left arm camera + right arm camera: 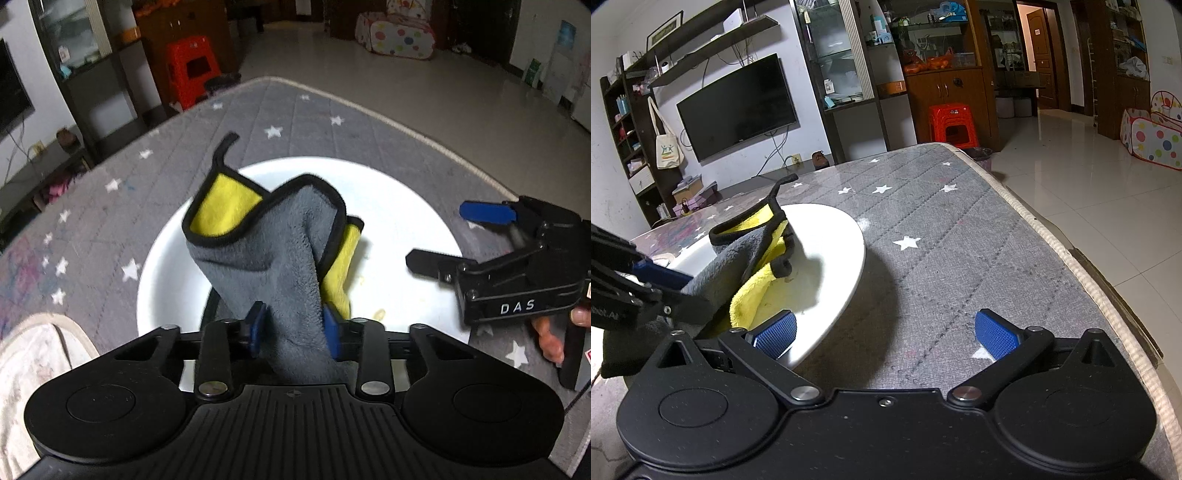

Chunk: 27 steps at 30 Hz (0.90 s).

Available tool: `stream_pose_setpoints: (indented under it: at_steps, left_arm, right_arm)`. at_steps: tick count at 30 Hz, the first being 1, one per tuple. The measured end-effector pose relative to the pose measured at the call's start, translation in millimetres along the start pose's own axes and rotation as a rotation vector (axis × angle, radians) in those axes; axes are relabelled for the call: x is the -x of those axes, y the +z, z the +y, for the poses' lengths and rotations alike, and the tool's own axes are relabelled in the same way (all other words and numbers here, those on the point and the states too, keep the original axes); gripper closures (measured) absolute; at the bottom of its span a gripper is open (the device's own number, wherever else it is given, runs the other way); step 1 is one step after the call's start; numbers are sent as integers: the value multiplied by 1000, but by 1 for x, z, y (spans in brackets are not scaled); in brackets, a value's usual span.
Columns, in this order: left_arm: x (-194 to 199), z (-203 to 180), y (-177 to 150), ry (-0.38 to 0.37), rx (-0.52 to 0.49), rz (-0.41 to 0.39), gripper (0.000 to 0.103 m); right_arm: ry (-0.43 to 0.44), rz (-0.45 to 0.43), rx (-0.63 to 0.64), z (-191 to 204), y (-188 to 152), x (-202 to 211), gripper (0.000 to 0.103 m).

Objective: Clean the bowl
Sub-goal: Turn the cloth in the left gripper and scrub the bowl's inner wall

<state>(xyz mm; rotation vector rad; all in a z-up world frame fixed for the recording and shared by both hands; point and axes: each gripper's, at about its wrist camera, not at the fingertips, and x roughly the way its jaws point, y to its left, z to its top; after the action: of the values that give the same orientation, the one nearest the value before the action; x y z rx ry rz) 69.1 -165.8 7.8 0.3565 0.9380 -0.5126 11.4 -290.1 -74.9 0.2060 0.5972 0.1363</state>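
A white bowl (399,221) sits on the grey star-patterned table cover (110,229). My left gripper (295,328) is shut on a grey and yellow cloth (266,240) with black trim. The cloth stands up from the blue pads over the bowl's middle. Small yellowish smears (378,314) show on the bowl's near inside. My right gripper (458,238) stands open at the bowl's right rim, one finger over the bowl and one outside it. In the right wrist view the right gripper (886,332) straddles the bowl (834,251) rim, with the cloth (738,258) and left gripper (661,277) at left.
A cream-edged white fabric (33,369) lies at the table's near left. The table's piped edge (1071,266) runs along the right, with tiled floor beyond. A person's fingers (550,339) hold the right gripper. A red stool (955,123) stands behind the table.
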Motion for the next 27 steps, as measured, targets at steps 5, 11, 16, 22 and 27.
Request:
stream_pose_setpoints:
  at_steps: [5, 11, 16, 22, 27]
  left_arm:
    - [-7, -8, -1, -57, -16, 12, 84]
    - [-17, -15, 4, -74, -36, -6, 85]
    - [-26, -9, 14, -103, -7, -31, 85]
    - [-38, -3, 26, -114, 40, -60, 85]
    - [-47, 5, 37, -93, 78, -71, 85]
  right_arm:
    - [0, 0, 0, 0, 0, 0, 0]
    - [0, 0, 0, 0, 1, 0, 0]
    - [0, 0, -1, 0, 0, 0, 0]
    - [0, 0, 0, 1, 0, 1, 0]
    - [1, -1, -1, 1, 0, 1, 0]
